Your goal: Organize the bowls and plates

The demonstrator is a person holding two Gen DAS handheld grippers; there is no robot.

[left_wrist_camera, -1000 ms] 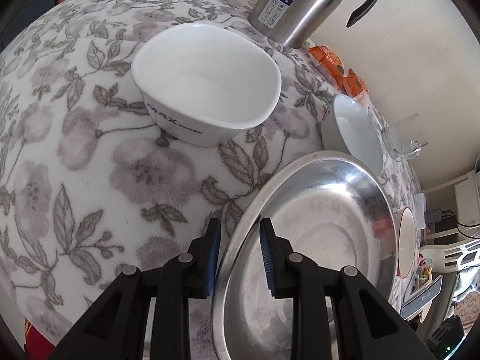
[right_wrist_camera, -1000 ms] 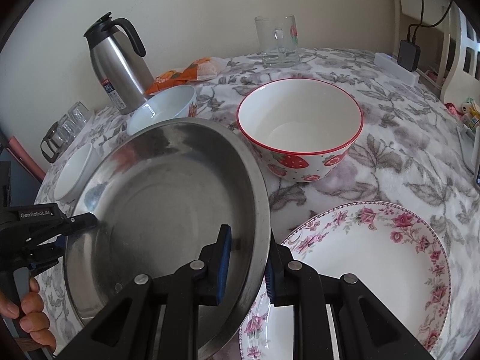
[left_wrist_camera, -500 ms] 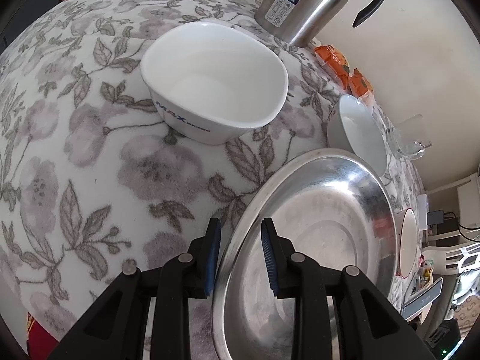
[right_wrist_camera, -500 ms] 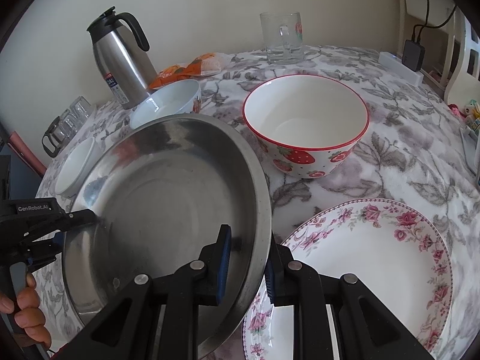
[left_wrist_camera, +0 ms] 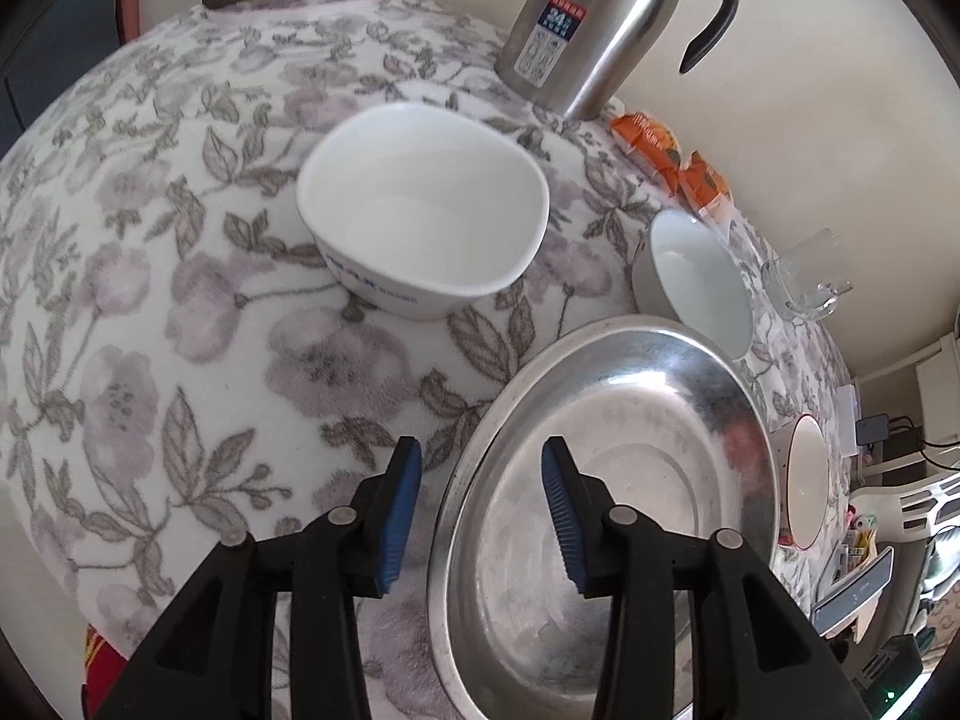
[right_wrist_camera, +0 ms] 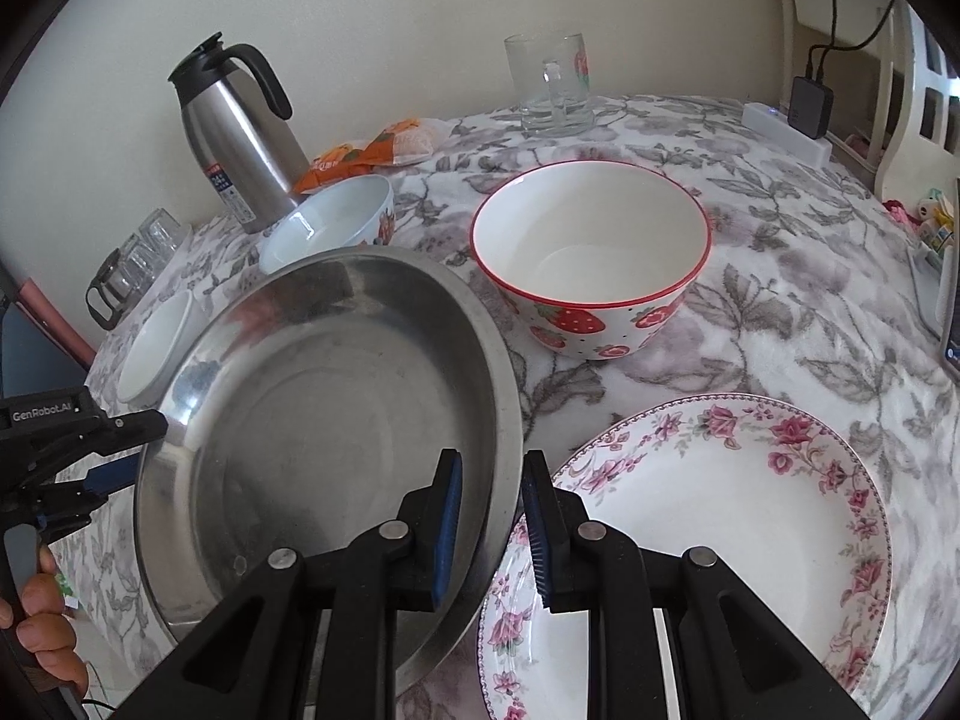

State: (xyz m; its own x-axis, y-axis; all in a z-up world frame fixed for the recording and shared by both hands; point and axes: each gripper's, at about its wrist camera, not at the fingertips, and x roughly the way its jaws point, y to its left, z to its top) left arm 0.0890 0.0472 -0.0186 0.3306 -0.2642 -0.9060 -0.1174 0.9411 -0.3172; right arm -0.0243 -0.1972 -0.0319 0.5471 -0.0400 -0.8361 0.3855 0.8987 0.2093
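My right claw [right_wrist_camera: 491,531] grips the steel pan [right_wrist_camera: 324,450] rim — my left claw [left_wrist_camera: 480,507] is opening, pads clear of the rim between them.

Floral-clothed table [right_wrist_camera: 780,312]; strawberry bowl [right_wrist_camera: 591,258], rose-rimmed plate [right_wrist_camera: 708,540], steel jug [right_wrist_camera: 240,138], glass mug [right_wrist_camera: 549,84]

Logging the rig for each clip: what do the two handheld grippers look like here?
Both grippers, left gripper and right gripper, are matte black plastic linkages with silver pivot rivets and ribbed blue pads on the fingers. White "GenRobot.AI" lettering marks the left one's body in the right wrist view. No cables or sleeves show.
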